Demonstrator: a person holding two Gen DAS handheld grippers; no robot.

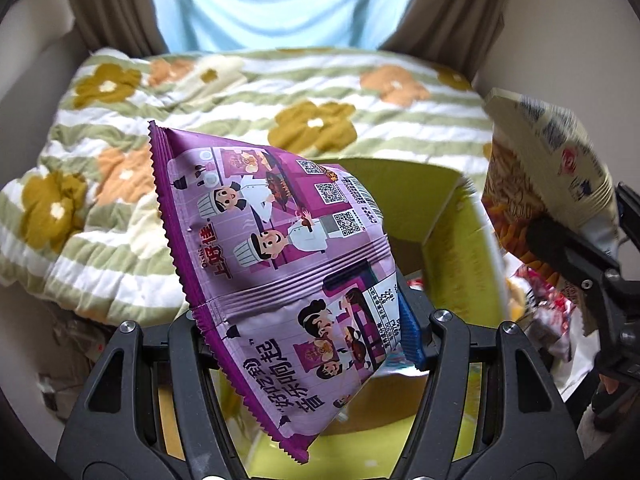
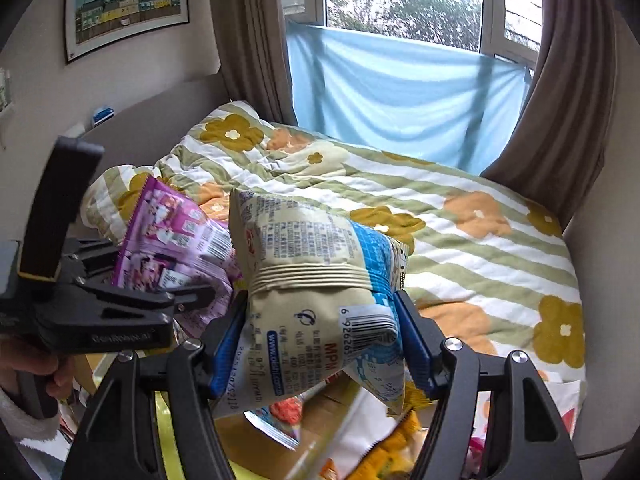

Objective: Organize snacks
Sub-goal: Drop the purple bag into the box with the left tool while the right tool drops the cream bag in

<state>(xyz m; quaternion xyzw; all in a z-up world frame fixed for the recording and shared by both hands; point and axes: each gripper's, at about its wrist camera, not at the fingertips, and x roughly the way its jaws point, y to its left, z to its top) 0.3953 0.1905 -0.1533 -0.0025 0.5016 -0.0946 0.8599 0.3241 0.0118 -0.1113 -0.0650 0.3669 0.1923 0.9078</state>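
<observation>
The left tongs (image 1: pixel 304 344) were pinching a purple snack bag (image 1: pixel 276 264) low on its body, and the right tongs (image 2: pixel 320 344) were pinching a cream and blue snack bag (image 2: pixel 316 292) across its middle. Both bags were in the air, close to each other, above a yellow-green box (image 1: pixel 440 200) that stood in front of the bed (image 1: pixel 240 92). More snack packets (image 2: pixel 352 440) lay below them; I could not tell if all of these were inside the box.

In my opinion the risk was in the grip. Both bags were puffed with air and looked slippery, so a quick swing could let one slide out and fall on the bed or beside the box. The two bags could also knock together, because they were held so near. Stronger pressing might crush the snacks inside.
</observation>
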